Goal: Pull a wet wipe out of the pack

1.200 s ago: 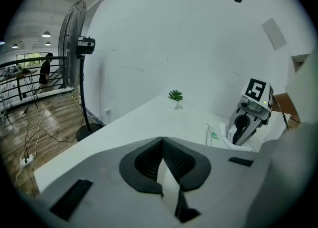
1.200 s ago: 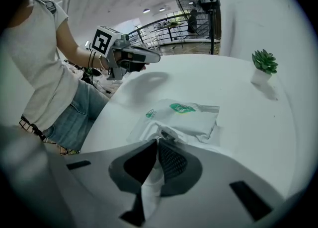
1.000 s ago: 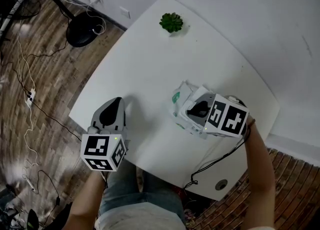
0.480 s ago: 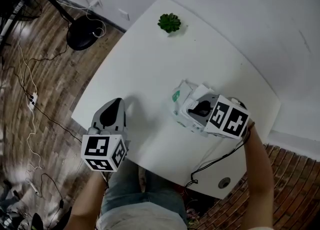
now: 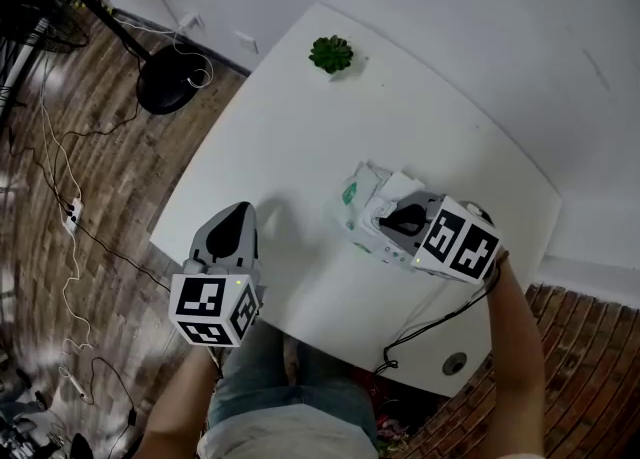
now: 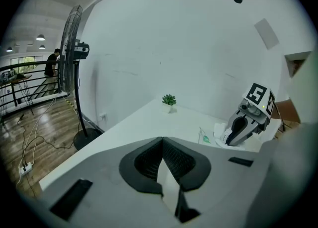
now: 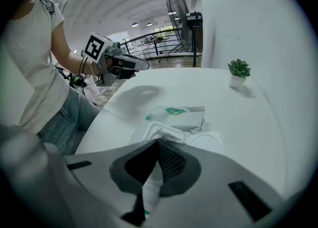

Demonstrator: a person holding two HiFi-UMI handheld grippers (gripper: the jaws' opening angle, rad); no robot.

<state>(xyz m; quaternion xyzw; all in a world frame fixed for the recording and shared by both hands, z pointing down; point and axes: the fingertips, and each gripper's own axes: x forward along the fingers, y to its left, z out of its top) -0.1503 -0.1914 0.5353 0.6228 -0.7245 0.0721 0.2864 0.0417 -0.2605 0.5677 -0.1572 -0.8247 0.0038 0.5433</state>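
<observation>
Wet wipe pack (image 5: 358, 190) — lid open, on table (image 5: 300, 117).
Head view: right gripper (image 5: 383, 220) over it, left gripper (image 5: 238, 215) well apart. Left gripper view: jaws together, empty. Right gripper view: jaws together at the opening — wipe catch unclear.

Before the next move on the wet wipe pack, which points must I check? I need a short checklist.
1. Lid of the pack open: ok.
2. Right gripper at the pack's opening: ok.
3. Its fingers holding a wipe: cannot tell.
4. Left gripper steadying the pack: not ok, it is shut and apart from the pack.
5. Plant clear of the work: ok.
</observation>
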